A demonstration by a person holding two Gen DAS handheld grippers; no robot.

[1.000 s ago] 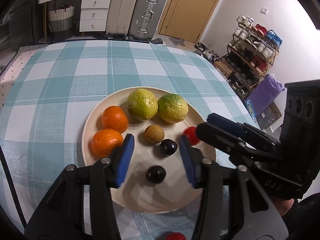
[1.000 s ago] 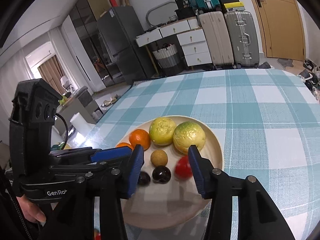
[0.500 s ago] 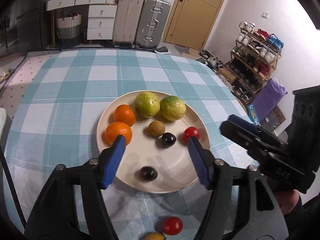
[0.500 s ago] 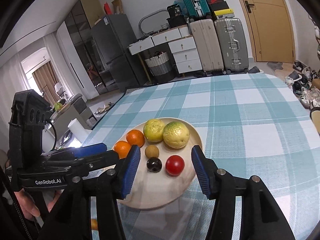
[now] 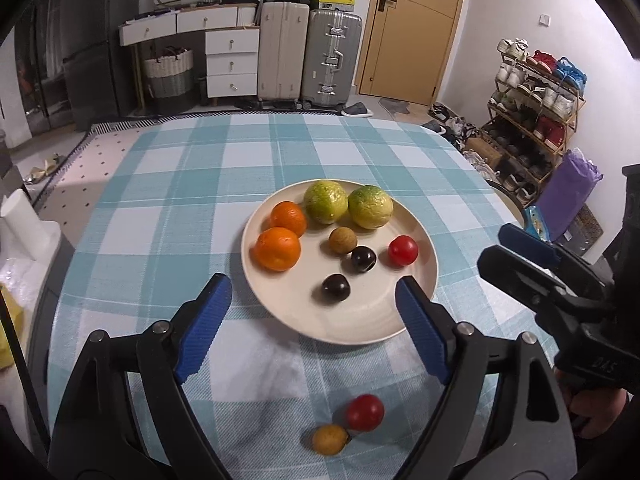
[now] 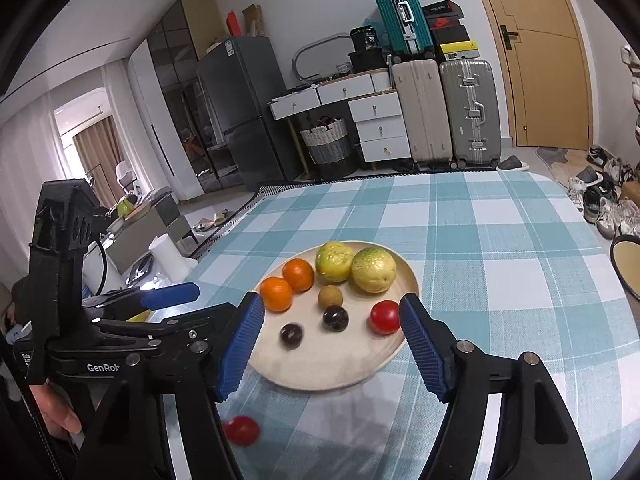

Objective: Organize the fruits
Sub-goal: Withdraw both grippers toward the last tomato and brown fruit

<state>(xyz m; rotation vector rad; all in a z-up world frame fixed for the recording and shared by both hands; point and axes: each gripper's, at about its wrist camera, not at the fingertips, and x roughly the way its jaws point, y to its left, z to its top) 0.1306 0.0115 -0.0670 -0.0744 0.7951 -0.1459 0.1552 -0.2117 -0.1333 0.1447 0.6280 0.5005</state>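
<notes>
Both tools had drawn back from the round cream plate over the past second, leaving it in full view on the teal-and-white checked tabletop. The left tool hung released and empty near the plate's near rim, its blue-padded jaws spread wide; the right tool, likewise released and holding nothing, hovered over the plate's near side in its own view.

On the plate lay two orange mandarins at the left, two yellow-green citrus fruits at the far side, a small tan round fruit, two dark plums in the middle and a red cherry tomato at the right. The retreat of the left tool brought two strays into sight on the cloth nearer than the plate: a second red tomato touching a small yellow-brown fruit. Judging by this, the sorting was well along, and those two pieces looked to be the next to be gathered.

Legible writing was scarce: "GenRo", cut off, on the left tool's body as seen from the right wrist, and "DAS" on the right tool's housing. Labels on the boxes stacked above the suitcases were too small to read.
</notes>
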